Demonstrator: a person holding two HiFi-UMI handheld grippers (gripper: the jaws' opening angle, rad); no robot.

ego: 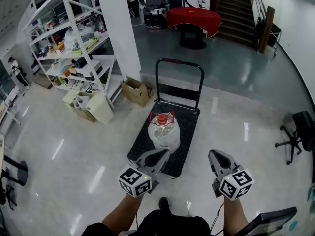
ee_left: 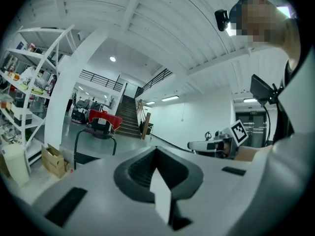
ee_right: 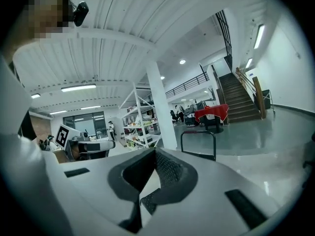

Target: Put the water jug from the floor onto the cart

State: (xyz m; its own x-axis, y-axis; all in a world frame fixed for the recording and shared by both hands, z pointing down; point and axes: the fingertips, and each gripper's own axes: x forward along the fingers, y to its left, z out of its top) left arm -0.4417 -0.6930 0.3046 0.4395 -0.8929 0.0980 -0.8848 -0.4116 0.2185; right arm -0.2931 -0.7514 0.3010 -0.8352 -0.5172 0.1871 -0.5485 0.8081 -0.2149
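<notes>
Red-capped and translucent, the water jug sits on the black cart, so we judge the task done. Our left tool and right tool are clenched, empty, nearer us.

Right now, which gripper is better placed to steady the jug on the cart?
Left, probably. The left gripper sits over the cart, just before the jug; the right gripper hangs aside, over floor.
</notes>
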